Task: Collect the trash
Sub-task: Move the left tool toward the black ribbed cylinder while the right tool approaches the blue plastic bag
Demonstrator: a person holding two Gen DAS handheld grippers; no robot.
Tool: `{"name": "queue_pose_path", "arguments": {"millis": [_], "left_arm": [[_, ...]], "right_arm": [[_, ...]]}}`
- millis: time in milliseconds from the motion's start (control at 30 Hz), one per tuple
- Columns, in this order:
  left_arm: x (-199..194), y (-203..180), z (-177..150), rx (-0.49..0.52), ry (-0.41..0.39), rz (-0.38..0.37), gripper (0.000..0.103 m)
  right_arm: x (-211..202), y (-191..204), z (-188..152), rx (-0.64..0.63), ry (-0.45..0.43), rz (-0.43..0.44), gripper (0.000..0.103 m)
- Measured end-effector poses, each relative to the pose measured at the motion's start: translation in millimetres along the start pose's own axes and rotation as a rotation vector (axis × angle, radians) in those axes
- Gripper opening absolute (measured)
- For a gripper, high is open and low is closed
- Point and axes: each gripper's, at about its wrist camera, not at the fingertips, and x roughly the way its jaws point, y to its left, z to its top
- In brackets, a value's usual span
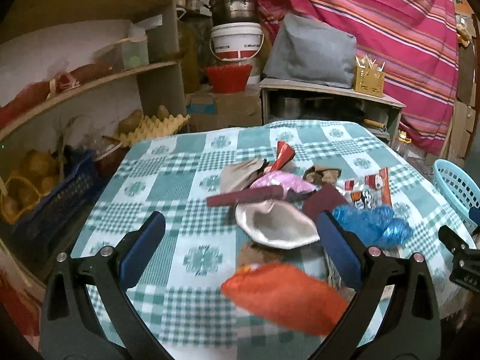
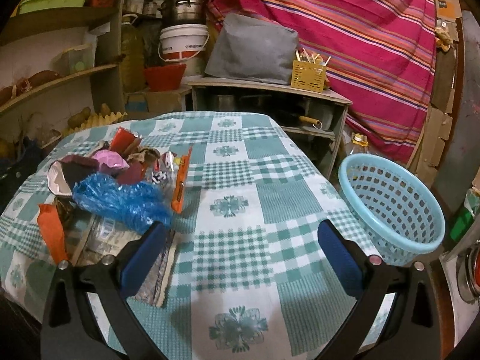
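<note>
A heap of wrappers lies on the green checked tablecloth (image 1: 180, 198): an orange pouch (image 1: 285, 297), a white-lined packet (image 1: 276, 228), a crumpled blue plastic bag (image 1: 372, 225), a pink wrapper (image 1: 279, 183) and a red wrapper (image 1: 283, 153). My left gripper (image 1: 240, 249) is open, just above the orange pouch and white packet. In the right wrist view the heap sits at the left, with the blue bag (image 2: 120, 201) and orange pouch (image 2: 52, 234). My right gripper (image 2: 240, 252) is open and empty over bare cloth (image 2: 240, 180). A light blue basket (image 2: 393, 207) stands at the table's right edge.
Wooden shelves (image 1: 90, 84) with baskets and an egg tray (image 1: 156, 126) stand left. A low cabinet (image 1: 330, 99) with a grey bag, a yellow holder (image 1: 369, 81), a white bucket (image 1: 237, 42) and pot stand behind. A striped pink curtain (image 2: 345, 30) hangs at the back right.
</note>
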Motion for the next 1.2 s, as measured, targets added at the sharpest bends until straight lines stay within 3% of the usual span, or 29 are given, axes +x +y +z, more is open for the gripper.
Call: {"name": "queue_pose_path", "arguments": {"millis": [400, 533, 600, 1000, 1100, 1200], "left_arm": [[55.3, -2.5, 13.2, -0.031, 0.146, 0.017, 0.098], [64.3, 3.4, 2.9, -0.059, 0.197, -0.033, 0.089], [62.3, 7.4, -0.3, -0.063, 0.205, -0.048, 0.084], [41.5, 38.8, -19.6, -0.024, 0.212, 0.001, 0.087], [45.7, 45.7, -25.3, -0.013, 0.232, 0.051, 0.087], [42.3, 54.4, -26.4, -0.050, 0.229, 0.024, 0.087]], "right_arm": [[11.2, 8.2, 0.7, -0.019, 0.011, 0.017, 0.099], [11.1, 9.8, 0.9, -0.022, 0.009, 0.015, 0.099], [11.2, 9.9, 1.2, -0.018, 0.012, 0.018, 0.099], [5.6, 21.8, 2.0, -0.031, 0.004, 0.033, 0.099], [1.6, 25.6, 2.7, -0.048, -0.004, 0.030, 0.099], [-2.4, 26.0, 4.1, -0.049, -0.010, 0.028, 0.099]]}}
